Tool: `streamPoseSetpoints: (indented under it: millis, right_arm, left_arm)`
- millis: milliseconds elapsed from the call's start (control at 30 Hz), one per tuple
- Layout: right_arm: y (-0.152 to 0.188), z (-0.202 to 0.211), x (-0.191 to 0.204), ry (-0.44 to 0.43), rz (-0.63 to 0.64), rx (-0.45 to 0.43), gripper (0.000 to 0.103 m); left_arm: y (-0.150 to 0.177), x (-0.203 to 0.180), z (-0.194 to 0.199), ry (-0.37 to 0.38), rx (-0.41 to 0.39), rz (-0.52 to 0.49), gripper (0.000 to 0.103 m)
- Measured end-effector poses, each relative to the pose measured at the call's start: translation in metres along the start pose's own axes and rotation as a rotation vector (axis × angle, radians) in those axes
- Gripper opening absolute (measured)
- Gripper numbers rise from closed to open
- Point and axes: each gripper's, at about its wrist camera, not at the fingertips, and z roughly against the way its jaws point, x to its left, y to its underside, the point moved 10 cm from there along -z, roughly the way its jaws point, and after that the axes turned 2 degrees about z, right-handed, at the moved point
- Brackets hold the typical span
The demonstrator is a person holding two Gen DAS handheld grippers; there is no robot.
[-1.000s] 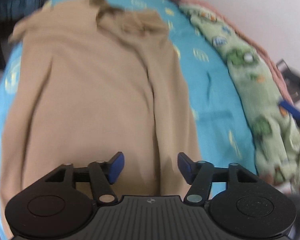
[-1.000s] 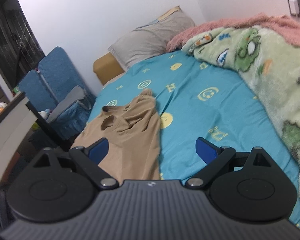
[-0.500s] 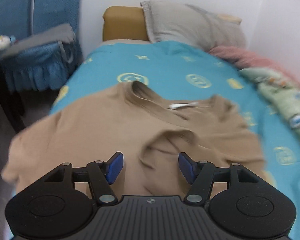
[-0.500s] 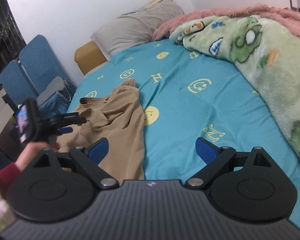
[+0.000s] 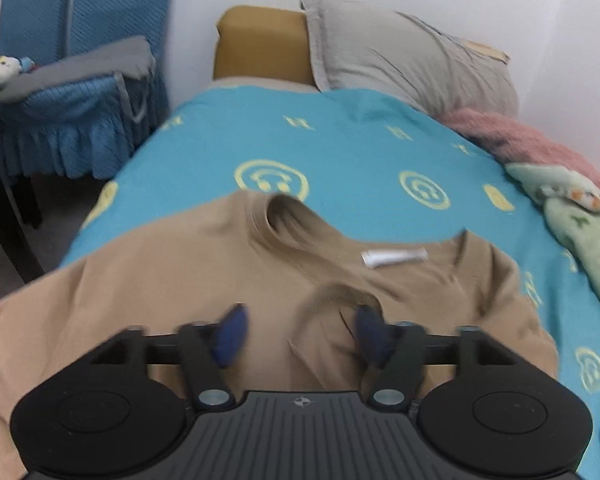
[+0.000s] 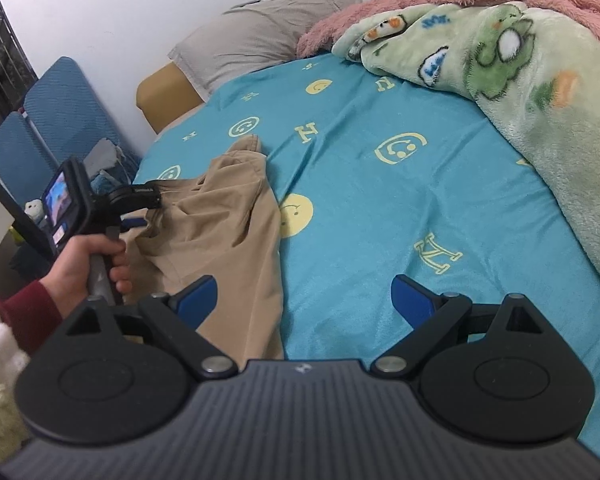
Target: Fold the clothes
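A tan T-shirt (image 5: pixel 172 280) lies rumpled on the teal bed sheet (image 5: pixel 352 148), collar and white neck label (image 5: pixel 394 257) toward the pillow. My left gripper (image 5: pixel 300 330) is open, its blue pads low over the shirt just below the collar. In the right wrist view the shirt (image 6: pixel 224 232) lies at the left, and the left gripper (image 6: pixel 140 196) shows over its collar end, held by a hand. My right gripper (image 6: pixel 304 300) is open and empty, above the shirt's right edge and the sheet (image 6: pixel 380 200).
A grey pillow (image 5: pixel 404 52) and tan headboard (image 5: pixel 260 40) are at the bed's head. A green cartoon blanket (image 6: pixel 520 80) over a pink one (image 6: pixel 460 0) fills the right side. A blue chair (image 5: pixel 68 80) stands left of the bed.
The left gripper has swung from looking down the shirt's body to its collar end and moved closer to the cloth. The right gripper has edged forward slightly. Both stay open.
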Motion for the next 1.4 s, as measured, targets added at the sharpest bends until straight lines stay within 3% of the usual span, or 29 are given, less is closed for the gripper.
streamPoseSetpoints:
  millis: [100, 267, 367, 633, 667, 700, 800, 867, 967, 1067, 1133, 1200, 1400]
  right_arm:
    - [0.000, 0.002, 0.001, -0.005, 0.002, -0.003, 0.095]
    - [0.001, 0.006, -0.001, -0.001, -0.008, -0.007, 0.095]
    - [0.000, 0.006, -0.002, 0.001, -0.015, -0.010, 0.095]
    - [0.002, 0.004, -0.001, 0.017, 0.014, -0.011, 0.095]
    - [0.003, 0.004, -0.001, 0.020, 0.014, -0.008, 0.095]
    - [0.004, 0.003, -0.002, 0.023, 0.013, -0.004, 0.095]
    - [0.004, 0.003, -0.001, 0.020, 0.014, -0.005, 0.095]
    - [0.004, 0.003, -0.001, 0.017, 0.015, -0.007, 0.095]
    - [0.004, 0.002, 0.001, 0.010, 0.017, -0.005, 0.095]
    - [0.002, 0.005, 0.005, -0.015, 0.027, -0.028, 0.095]
    - [0.000, 0.008, 0.008, -0.033, 0.034, -0.046, 0.095]
    - [-0.002, 0.013, 0.013, -0.055, 0.047, -0.070, 0.095]
    - [-0.008, 0.032, 0.030, -0.094, 0.118, -0.155, 0.095]
  left_arm:
    - [0.015, 0.003, 0.012, 0.034, 0.028, -0.007, 0.073]
    - [0.040, 0.019, 0.047, 0.134, 0.040, 0.187, 0.075]
    - [0.049, 0.020, 0.065, 0.168, 0.016, 0.222, 0.075]
    - [0.053, 0.003, 0.058, 0.235, 0.000, 0.282, 0.067]
    - [0.056, -0.002, 0.053, 0.247, 0.025, 0.288, 0.058]
    - [0.058, -0.005, 0.052, 0.253, 0.041, 0.291, 0.037]
    - [0.059, -0.011, 0.056, 0.247, 0.020, 0.262, 0.008]
    - [0.061, -0.005, 0.058, 0.139, -0.006, 0.190, 0.002]
    - [0.066, 0.004, 0.060, -0.065, -0.017, 0.035, 0.002]
    - [0.075, 0.003, 0.060, -0.152, -0.020, -0.053, 0.004]
    - [0.079, -0.002, 0.063, -0.160, -0.010, -0.101, 0.006]
    - [0.081, -0.008, 0.073, -0.162, -0.012, -0.140, 0.026]
    - [0.092, -0.019, 0.138, -0.088, -0.063, -0.171, 0.056]
